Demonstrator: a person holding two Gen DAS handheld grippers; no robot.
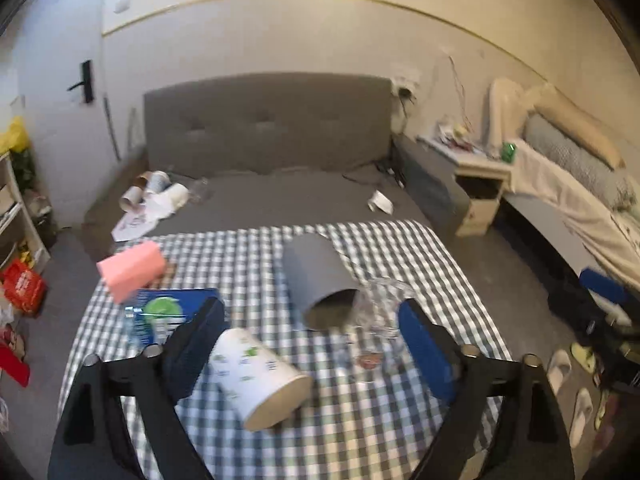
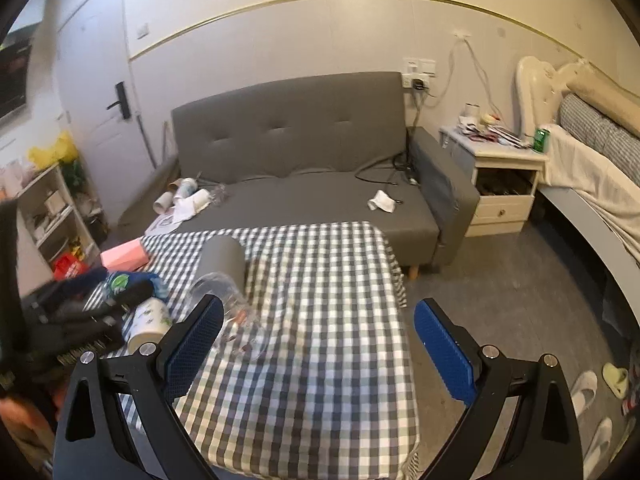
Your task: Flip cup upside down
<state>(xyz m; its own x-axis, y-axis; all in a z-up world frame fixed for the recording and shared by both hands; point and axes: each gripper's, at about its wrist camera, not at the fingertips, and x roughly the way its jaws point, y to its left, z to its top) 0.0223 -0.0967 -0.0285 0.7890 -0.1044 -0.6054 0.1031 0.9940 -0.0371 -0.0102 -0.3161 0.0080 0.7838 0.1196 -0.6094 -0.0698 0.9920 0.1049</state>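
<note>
Left wrist view puts my left tool point(image 1: 308, 344) over the checkered tabletop point(image 1: 360, 420), its blue pads spread wide. Between them lies the white cup point(image 1: 260, 378) on its side, mouth toward the camera and to the right; I cannot tell whether the left pad touches it. Beyond it a grey cup point(image 1: 318, 282) also lies on its side, mouth toward me, and just to its right a clear glass point(image 1: 378, 312) is tipped over. A pink box point(image 1: 132, 274) and a blue packet point(image 1: 168, 312) sit at the tabletop's left.

From the right wrist view, my right tool point(image 2: 320, 344) hangs wide over the tabletop's point(image 2: 320, 360) right half, gripping nothing. The glass point(image 2: 228, 312) lies just past its left pad, the grey cup point(image 2: 222, 260) behind that, and the white cup point(image 2: 150, 324) at far left beside the left tool point(image 2: 80, 304). A grey sofa point(image 2: 304, 152) stands behind.
</note>
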